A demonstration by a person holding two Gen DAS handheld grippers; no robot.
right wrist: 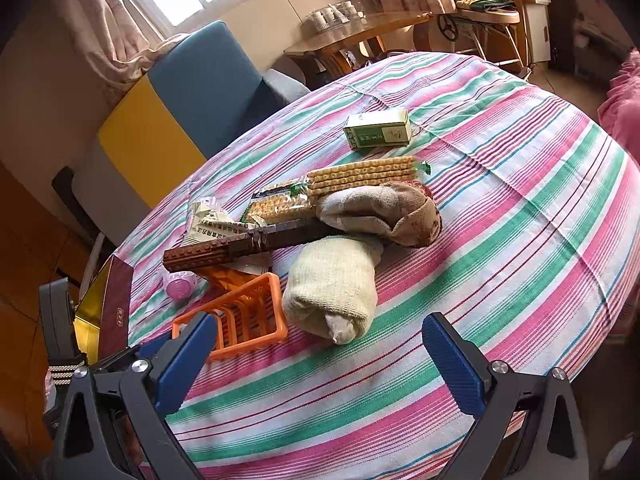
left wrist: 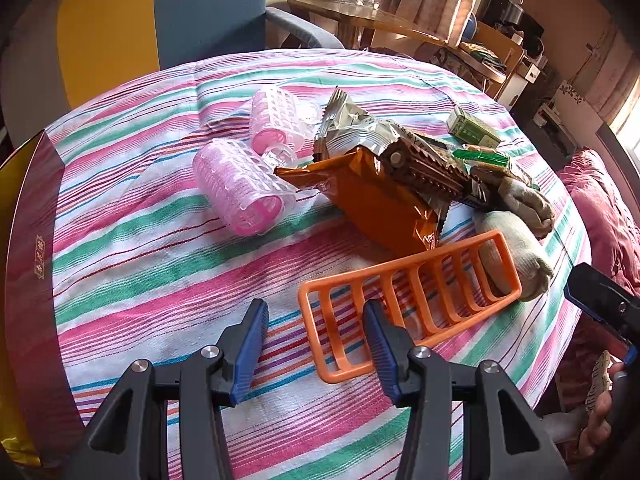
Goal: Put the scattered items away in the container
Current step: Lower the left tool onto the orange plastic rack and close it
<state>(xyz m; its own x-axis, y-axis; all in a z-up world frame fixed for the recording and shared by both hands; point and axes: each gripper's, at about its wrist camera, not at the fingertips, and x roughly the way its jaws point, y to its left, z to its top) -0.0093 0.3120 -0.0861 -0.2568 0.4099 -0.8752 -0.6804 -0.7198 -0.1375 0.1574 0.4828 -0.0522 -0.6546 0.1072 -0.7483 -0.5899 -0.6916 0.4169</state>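
Observation:
The striped tablecloth [left wrist: 160, 280] carries two pink hair rollers [left wrist: 240, 188], an orange snack packet [left wrist: 380, 208], a silver packet [left wrist: 352, 128], a brown biscuit pack [left wrist: 424, 168], a green box [right wrist: 378, 128], cracker packs [right wrist: 360, 174], a brownish sock [right wrist: 384, 212] and a rolled cream sock [right wrist: 332, 288]. An orange plastic rack [left wrist: 408, 300] lies flat nearest me. My left gripper [left wrist: 316, 320] hovers open over the rack's left end, its pads not pressing on it. My right gripper [right wrist: 320, 356] stands wide open just short of the cream sock. A dark red box with a gold inside [left wrist: 32, 260] sits at the left table edge.
A blue and yellow chair [right wrist: 180, 100] stands behind the table. Further back is a wooden table [right wrist: 360, 36] with cups. Pink bedding [left wrist: 608, 208] lies off the right side. A hand [left wrist: 600, 408] shows at the left wrist view's right edge.

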